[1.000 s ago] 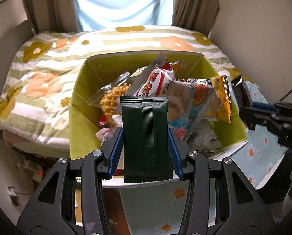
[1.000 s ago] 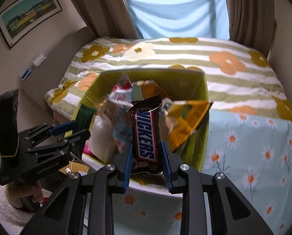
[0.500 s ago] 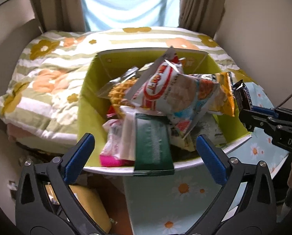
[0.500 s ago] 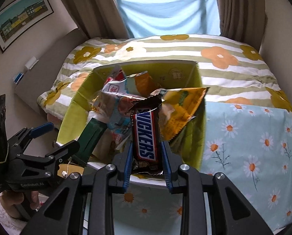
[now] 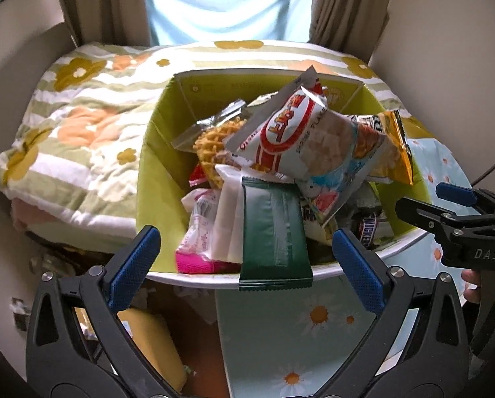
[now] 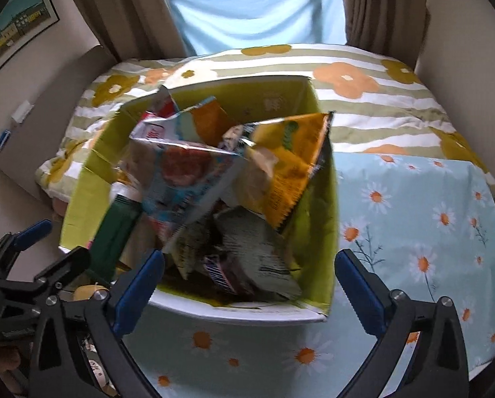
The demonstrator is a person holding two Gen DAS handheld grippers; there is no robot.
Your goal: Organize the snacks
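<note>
A lime-green box point(image 5: 157, 179) full of snack bags sits on a daisy-print cloth. A dark green packet point(image 5: 274, 232) leans over its near rim; it also shows in the right wrist view point(image 6: 114, 232). A Snickers bar point(image 5: 366, 229) lies inside at the right, seen blurred in the right wrist view point(image 6: 217, 273). A white and red flakes bag point(image 5: 300, 132) and an orange bag point(image 6: 290, 162) lie on top. My left gripper point(image 5: 247, 265) is open and empty just before the box. My right gripper point(image 6: 247, 278) is open and empty over the box's near rim point(image 6: 244, 311).
A floral striped bed point(image 5: 75, 126) lies behind and left of the box. The daisy cloth point(image 6: 429, 225) extends to the right. Curtains and a window stand at the back. A yellow item point(image 5: 151, 341) lies below the table edge at the left.
My left gripper opened and let the green packet drop onto the box rim. My right gripper opened just now and the Snickers bar fell into the box.
</note>
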